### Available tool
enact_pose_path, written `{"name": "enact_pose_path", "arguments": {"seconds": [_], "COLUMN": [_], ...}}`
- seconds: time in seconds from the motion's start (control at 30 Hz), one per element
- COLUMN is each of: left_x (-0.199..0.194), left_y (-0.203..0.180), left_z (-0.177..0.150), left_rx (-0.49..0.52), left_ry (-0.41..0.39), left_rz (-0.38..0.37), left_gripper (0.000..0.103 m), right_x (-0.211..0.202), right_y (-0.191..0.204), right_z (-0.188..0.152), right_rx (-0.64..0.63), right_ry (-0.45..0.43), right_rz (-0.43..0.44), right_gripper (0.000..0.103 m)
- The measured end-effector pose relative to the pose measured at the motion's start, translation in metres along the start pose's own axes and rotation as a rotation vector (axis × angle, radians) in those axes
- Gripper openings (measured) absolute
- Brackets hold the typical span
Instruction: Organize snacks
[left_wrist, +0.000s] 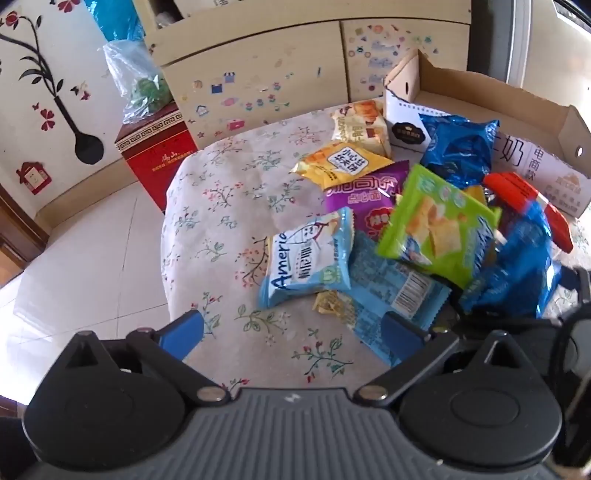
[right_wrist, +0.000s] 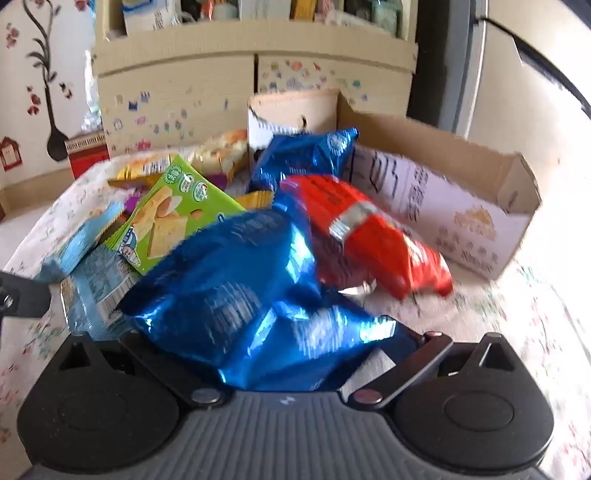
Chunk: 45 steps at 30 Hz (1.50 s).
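Observation:
A pile of snack packets lies on a floral tablecloth (left_wrist: 229, 206). In the left wrist view I see a light blue packet (left_wrist: 306, 258), a green packet (left_wrist: 436, 225), a purple packet (left_wrist: 365, 195), a yellow packet (left_wrist: 343, 162) and a shiny blue bag (left_wrist: 458, 147). My left gripper (left_wrist: 291, 336) is open and empty over the cloth, in front of the pile. In the right wrist view a shiny blue bag (right_wrist: 251, 291) fills the space between the fingers of my right gripper (right_wrist: 269, 354), which appears shut on it. A red packet (right_wrist: 369, 229) lies just behind it.
An open cardboard box (left_wrist: 532, 110) stands at the back right of the table; it also shows in the right wrist view (right_wrist: 461, 184). A red box (left_wrist: 155, 158) with a plastic bag (left_wrist: 136, 81) on top stands left of the table. A cabinet (left_wrist: 258, 62) is behind.

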<state>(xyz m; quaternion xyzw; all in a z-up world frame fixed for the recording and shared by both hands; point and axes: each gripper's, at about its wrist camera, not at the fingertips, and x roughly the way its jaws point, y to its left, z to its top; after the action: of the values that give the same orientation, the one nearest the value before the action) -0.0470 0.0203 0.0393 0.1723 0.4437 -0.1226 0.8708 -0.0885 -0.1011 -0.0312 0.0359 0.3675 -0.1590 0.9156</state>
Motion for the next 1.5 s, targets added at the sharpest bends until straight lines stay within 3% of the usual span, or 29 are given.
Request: {"name": "enact_pose_path", "arguments": {"seconds": [0.2,0.3,0.63,0.9,1.07,1.23,1.5], "left_x": [-0.003,-0.006,-0.019,-0.044,-0.061,-0.069,-0.067], "left_y": [0.005,0.006,0.01,0.008,0.003,0.004,-0.005], "left_z": [0.001,0.001,0.001,0.002,0.005,0.01,0.012], "left_rx": [-0.013,-0.017,-0.031,-0.036,-0.033,-0.051,-0.037], "left_ry": [0.0,-0.004,-0.012,-0.029,-0.042,-0.038,-0.03], "left_rz": [0.003,-0.003,-0.02,-0.064,-0.042,-0.011,0.004], "left_gripper": [0.102,0.102,0.102,0.102,0.102,0.102,0.102], "right_x": [-0.011,-0.02,-0.071,-0.1,-0.113,-0.12,-0.114], "right_y": [0.002,-0.001,-0.019,-0.037,-0.047,-0.058,-0.05], "right_z": [0.012,0.012,0.016,0.036,0.042,0.043,0.044], "right_rx": [-0.002,0.031,0.052,0.066,0.076,0.09,0.08], "right_ry": [0.226,0.282,0.241,0.17,0.148,0.146,0.19], "right_rz": [0.026,0.018,-0.067,-0.013,-0.018,0.025,0.019], "right_gripper": [0.103,0.103,0.103,0.103,0.103,0.103,0.103]}}
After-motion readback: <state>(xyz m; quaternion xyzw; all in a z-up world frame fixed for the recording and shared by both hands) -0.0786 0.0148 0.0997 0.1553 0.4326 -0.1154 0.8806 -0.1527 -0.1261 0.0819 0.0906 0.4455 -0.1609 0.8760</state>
